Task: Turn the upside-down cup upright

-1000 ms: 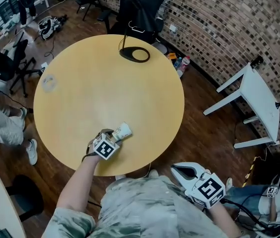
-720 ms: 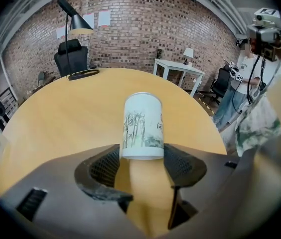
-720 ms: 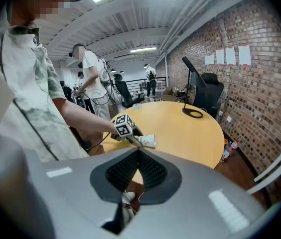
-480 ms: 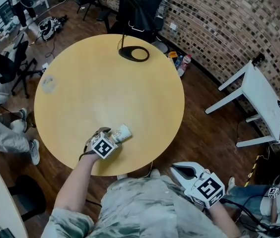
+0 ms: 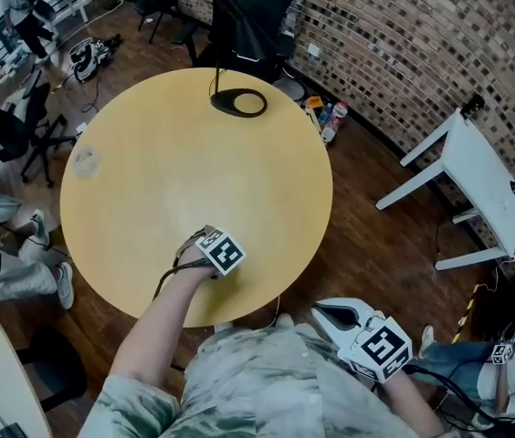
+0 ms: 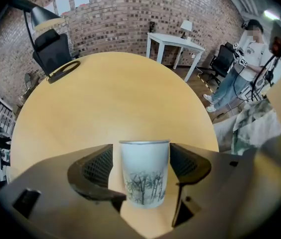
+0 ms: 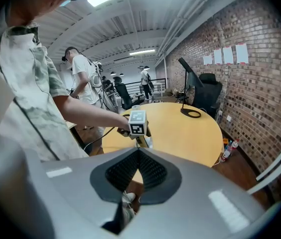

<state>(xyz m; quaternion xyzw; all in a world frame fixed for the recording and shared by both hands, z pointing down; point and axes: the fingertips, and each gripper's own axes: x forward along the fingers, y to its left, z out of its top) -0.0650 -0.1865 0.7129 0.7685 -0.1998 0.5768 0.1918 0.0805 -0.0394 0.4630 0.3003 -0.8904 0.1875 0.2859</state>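
A white cup (image 6: 144,172) printed with grey trees stands upright, rim on top, on the round wooden table (image 6: 115,93). My left gripper (image 6: 140,153) points steeply down with the cup between its jaws. The jaws are closing, and a thin gap still shows at the left pad (image 6: 98,166). In the head view the left gripper (image 5: 219,255) and its marker cube hide the cup. In the right gripper view the cup (image 7: 148,142) peeks out under that cube. My right gripper (image 5: 331,316) hangs off the table's near edge, shut and empty.
A black ring-shaped lamp base (image 5: 237,103) lies at the table's far edge, with a black office chair (image 5: 248,16) behind it. A white side table (image 5: 481,185) stands at the right. Bottles (image 5: 329,121) sit on the floor. Someone's legs (image 5: 2,254) are at the left.
The left hand has tipped steeper and shifted right, so its marker cube now covers the cup that showed beside it before. The right gripper has stayed still.
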